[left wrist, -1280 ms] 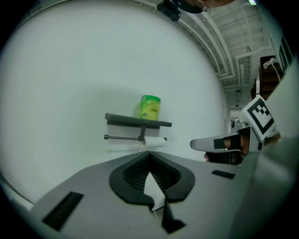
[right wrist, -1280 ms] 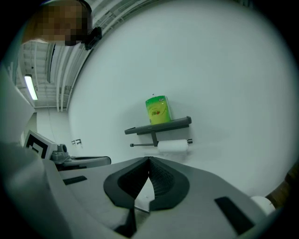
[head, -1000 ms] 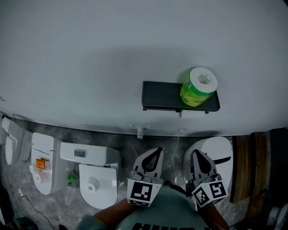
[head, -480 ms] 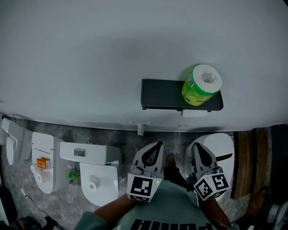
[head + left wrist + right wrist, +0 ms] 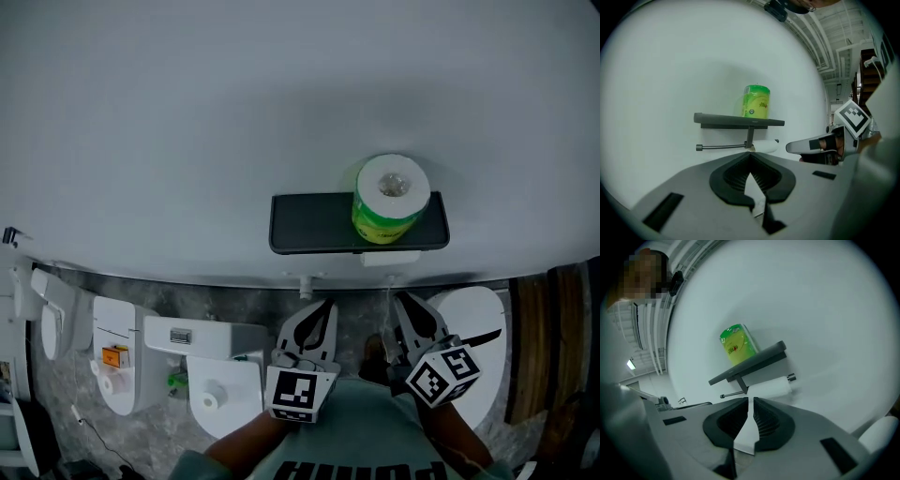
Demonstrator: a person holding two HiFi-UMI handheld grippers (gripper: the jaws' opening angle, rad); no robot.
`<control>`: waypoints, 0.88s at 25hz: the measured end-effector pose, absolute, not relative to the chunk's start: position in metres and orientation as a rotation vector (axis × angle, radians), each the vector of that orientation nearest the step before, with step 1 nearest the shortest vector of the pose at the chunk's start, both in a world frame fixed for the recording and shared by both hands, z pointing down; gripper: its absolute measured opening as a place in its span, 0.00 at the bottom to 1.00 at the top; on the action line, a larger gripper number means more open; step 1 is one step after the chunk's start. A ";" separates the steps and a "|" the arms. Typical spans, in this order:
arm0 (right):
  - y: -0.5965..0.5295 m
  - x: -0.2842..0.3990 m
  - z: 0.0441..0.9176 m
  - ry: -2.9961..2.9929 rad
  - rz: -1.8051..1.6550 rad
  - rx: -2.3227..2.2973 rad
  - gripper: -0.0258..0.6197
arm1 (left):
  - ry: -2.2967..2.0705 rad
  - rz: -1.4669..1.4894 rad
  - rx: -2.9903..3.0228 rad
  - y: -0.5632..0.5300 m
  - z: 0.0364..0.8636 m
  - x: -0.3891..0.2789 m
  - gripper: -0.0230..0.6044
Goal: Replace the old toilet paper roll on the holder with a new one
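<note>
The new roll [image 5: 391, 199] stands upright at the right end of the black shelf [image 5: 314, 223] on the far wall. It is wrapped in green film, so it is probably light, soft and a bit slippery. A hold across its round sides, squeezed gently, looks safest (a hard pinch would dent it). The old roll [image 5: 764, 146] sits on the bar [image 5: 722, 147] just under the shelf, towards the right. It looks thin and light, and should slide off the bar's free end if taken around its middle.

The left gripper [image 5: 322, 314] and right gripper [image 5: 408, 314] hang near the person, well apart from the holder. Both have their jaws clenched together on nothing.
</note>
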State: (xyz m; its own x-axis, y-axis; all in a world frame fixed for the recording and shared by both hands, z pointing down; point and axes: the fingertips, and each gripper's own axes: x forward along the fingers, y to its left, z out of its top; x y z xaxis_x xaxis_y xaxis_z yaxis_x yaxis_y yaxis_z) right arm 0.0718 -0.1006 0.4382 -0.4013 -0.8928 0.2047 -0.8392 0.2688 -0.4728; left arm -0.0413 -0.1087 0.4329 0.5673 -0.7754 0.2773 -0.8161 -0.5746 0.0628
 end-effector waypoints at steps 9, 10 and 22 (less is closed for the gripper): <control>-0.123 0.087 0.448 2.183 -1.070 -1.410 0.31 | -1.375 0.393 2.608 -0.121 0.431 -0.028 0.05; -0.126 0.089 0.450 2.139 -1.110 -1.381 0.34 | -1.380 0.397 2.608 -0.122 0.430 -0.027 0.05; -0.165 0.093 0.458 1.750 -1.345 -1.023 0.49 | -1.434 0.459 2.609 -0.134 0.427 -0.029 0.05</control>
State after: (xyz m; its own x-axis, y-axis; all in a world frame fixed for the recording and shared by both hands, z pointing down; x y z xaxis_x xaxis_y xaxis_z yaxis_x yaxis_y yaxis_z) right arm 0.0933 -0.1652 0.4583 -0.4477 -0.8922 -0.0594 -0.1720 0.1511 -0.9734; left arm -0.0294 -0.1345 0.4266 0.5025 -0.8015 0.3242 -0.8407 -0.5405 -0.0330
